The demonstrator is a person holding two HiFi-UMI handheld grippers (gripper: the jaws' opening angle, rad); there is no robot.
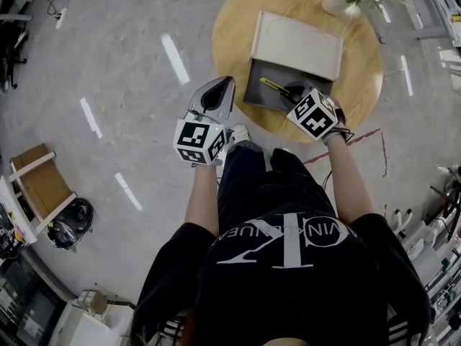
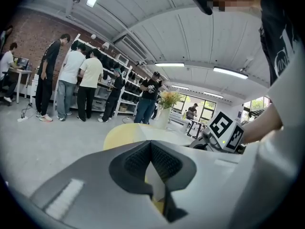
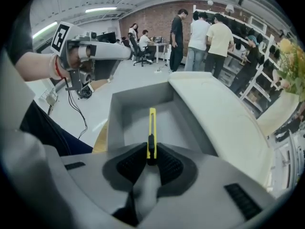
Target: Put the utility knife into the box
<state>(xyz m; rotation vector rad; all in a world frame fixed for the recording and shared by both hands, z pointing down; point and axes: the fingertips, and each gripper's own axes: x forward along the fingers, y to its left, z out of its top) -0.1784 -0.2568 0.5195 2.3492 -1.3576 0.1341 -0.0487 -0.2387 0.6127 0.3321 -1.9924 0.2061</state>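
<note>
The yellow utility knife (image 1: 274, 86) is held low over the inside of the open grey box (image 1: 253, 85) on the round wooden table (image 1: 234, 20). My right gripper (image 1: 293, 91) is shut on the knife's rear end. In the right gripper view the knife (image 3: 152, 128) sticks forward from the right gripper (image 3: 151, 157) over the box floor (image 3: 131, 120), and the pale lid (image 3: 214, 113) lies open to the right. My left gripper (image 1: 223, 85) hangs shut and empty, off the table's left edge. The left gripper (image 2: 151, 160) holds nothing in its own view either.
The box lid (image 1: 297, 45) lies open behind the box. A white vase of flowers (image 1: 337, 2) stands at the table's far edge. Several people stand at shelves (image 2: 76, 80) across the room. A low wooden stool (image 1: 39, 182) and cables sit on the floor at left.
</note>
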